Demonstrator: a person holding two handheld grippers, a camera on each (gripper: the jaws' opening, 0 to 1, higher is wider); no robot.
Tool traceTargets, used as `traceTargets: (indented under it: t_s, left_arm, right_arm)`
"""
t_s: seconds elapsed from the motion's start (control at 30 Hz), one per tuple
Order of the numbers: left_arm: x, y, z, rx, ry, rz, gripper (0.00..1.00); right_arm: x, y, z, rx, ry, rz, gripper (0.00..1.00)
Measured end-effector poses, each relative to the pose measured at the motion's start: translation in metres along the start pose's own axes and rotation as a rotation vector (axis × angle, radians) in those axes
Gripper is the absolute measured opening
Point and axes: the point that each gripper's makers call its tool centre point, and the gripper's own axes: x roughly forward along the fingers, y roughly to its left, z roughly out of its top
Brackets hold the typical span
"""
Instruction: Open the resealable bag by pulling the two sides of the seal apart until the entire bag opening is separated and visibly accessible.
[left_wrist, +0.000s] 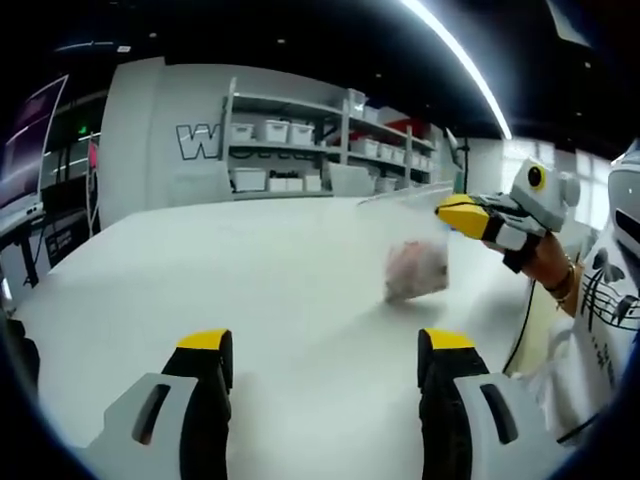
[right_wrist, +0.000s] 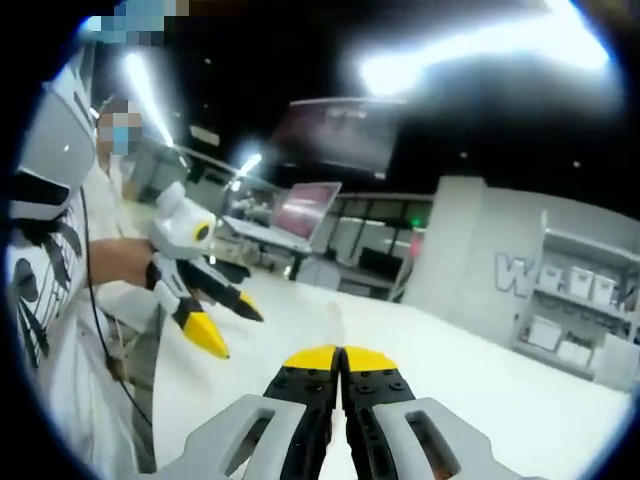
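Note:
A clear resealable bag (left_wrist: 415, 240) with a pinkish lump inside hangs just above the white table (left_wrist: 230, 270), right of centre in the left gripper view. My right gripper (left_wrist: 455, 213) reaches in from the right, shut on the bag's top edge at its right corner. My left gripper (left_wrist: 325, 345) stands open low over the table, well short of the bag, with nothing between its fingers. In the right gripper view my right gripper (right_wrist: 340, 355) has its yellow tips pressed together; the bag is barely visible there. The left gripper (right_wrist: 235, 332) shows at the left, held in a hand, jaws spread.
Shelves with white bins (left_wrist: 300, 130) stand beyond the table's far edge. A person in a white printed shirt (left_wrist: 600, 300) stands at the table's right side. A laptop (right_wrist: 305, 210) sits on a far desk. A black cable (left_wrist: 522, 325) hangs by the person.

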Motion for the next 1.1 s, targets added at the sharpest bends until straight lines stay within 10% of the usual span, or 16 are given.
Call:
traceTargets:
  t_s: [1.1]
  left_arm:
    - [-0.015,-0.012,0.006,0.161,-0.066,-0.05,0.47]
  right_arm:
    - [0.024,0.066,-0.022,0.053,0.058,0.196,0.0]
